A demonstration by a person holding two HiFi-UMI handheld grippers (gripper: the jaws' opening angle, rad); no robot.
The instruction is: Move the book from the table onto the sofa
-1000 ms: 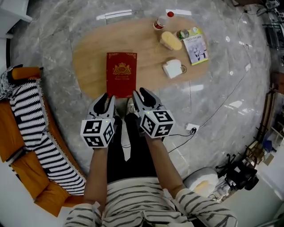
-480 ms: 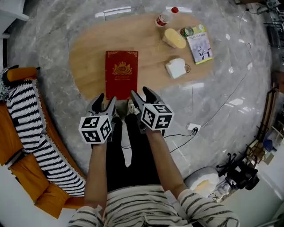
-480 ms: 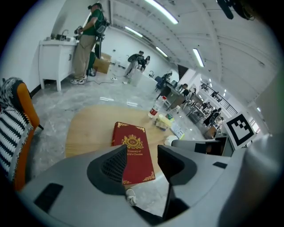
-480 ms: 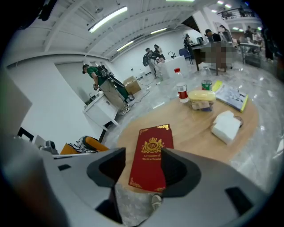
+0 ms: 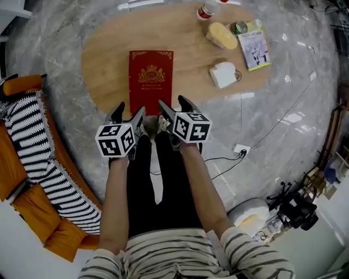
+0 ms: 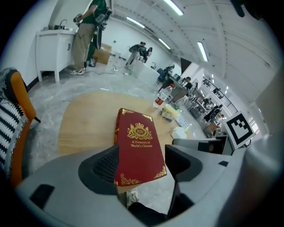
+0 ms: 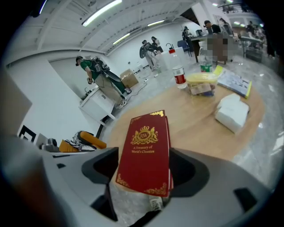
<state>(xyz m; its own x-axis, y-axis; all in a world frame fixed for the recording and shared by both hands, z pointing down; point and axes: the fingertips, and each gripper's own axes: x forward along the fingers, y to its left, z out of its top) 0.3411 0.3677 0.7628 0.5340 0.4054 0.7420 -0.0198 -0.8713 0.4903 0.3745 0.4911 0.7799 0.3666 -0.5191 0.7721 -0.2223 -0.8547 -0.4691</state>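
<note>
A red book with gold print [image 5: 151,82] lies flat on the oval wooden table [image 5: 109,49], its near edge toward me. My left gripper [image 5: 130,109] and right gripper [image 5: 173,103] hang side by side over that near edge. Both sets of jaws are opening and press on nothing. In the left gripper view the book [image 6: 140,148] shows beyond the gap of the left gripper [image 6: 142,166]. The right gripper view shows the book [image 7: 146,150] the same way, past the right gripper [image 7: 144,173]. The orange sofa with a striped blanket [image 5: 32,147] stands to the left.
At the table's far right are a bottle [image 5: 207,10], a yellow packet [image 5: 221,35], a can [image 5: 238,27], a booklet [image 5: 255,49] and a white box [image 5: 224,74]. A cable and plug [image 5: 240,148] lie on the marble floor. People stand far off by a white counter [image 6: 53,40].
Both grippers have sunk toward the book's near edge, and their jaws have spread from nearly shut to wide. The book has not moved on the table.
</note>
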